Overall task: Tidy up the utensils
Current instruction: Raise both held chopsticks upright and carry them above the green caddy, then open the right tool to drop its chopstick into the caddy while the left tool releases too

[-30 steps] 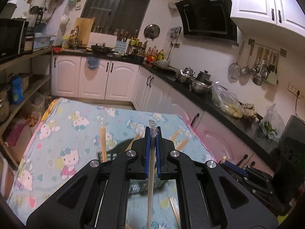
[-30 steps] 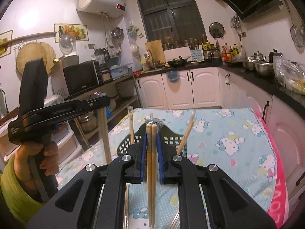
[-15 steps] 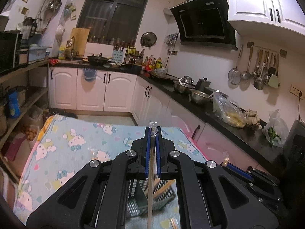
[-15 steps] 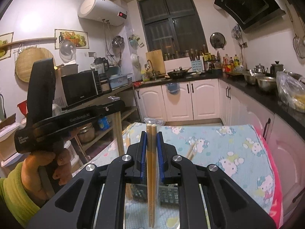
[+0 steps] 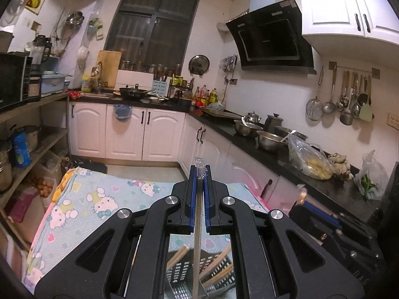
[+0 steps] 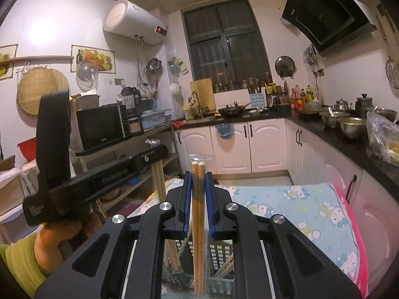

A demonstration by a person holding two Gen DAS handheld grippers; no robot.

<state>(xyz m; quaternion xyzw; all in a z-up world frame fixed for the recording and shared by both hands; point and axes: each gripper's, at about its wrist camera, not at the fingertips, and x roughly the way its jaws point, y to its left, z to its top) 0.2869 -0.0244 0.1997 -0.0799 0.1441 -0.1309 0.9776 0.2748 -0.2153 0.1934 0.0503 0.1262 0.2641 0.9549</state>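
We record the left hand-held gripper (image 5: 199, 196) clamped narrow on one plastic-wrapped chopstick pack (image 5: 198, 224), held upright above the black perforated basket (image 5: 179, 271), which holds loose wooden chopsticks (image 5: 219, 274). We record the right hand-held gripper (image 6: 198, 199) closed on a wrapped pair of wooden chopsticks (image 6: 197, 224), also upright over the basket (image 6: 219, 254). The basket stands on the surface under a Hello Kitty cloth (image 5: 99, 199).

I am in a home kitchen: range hood (image 5: 271, 39), hanging ladles (image 5: 346, 99), wok (image 5: 133, 93), microwave (image 6: 101, 127).
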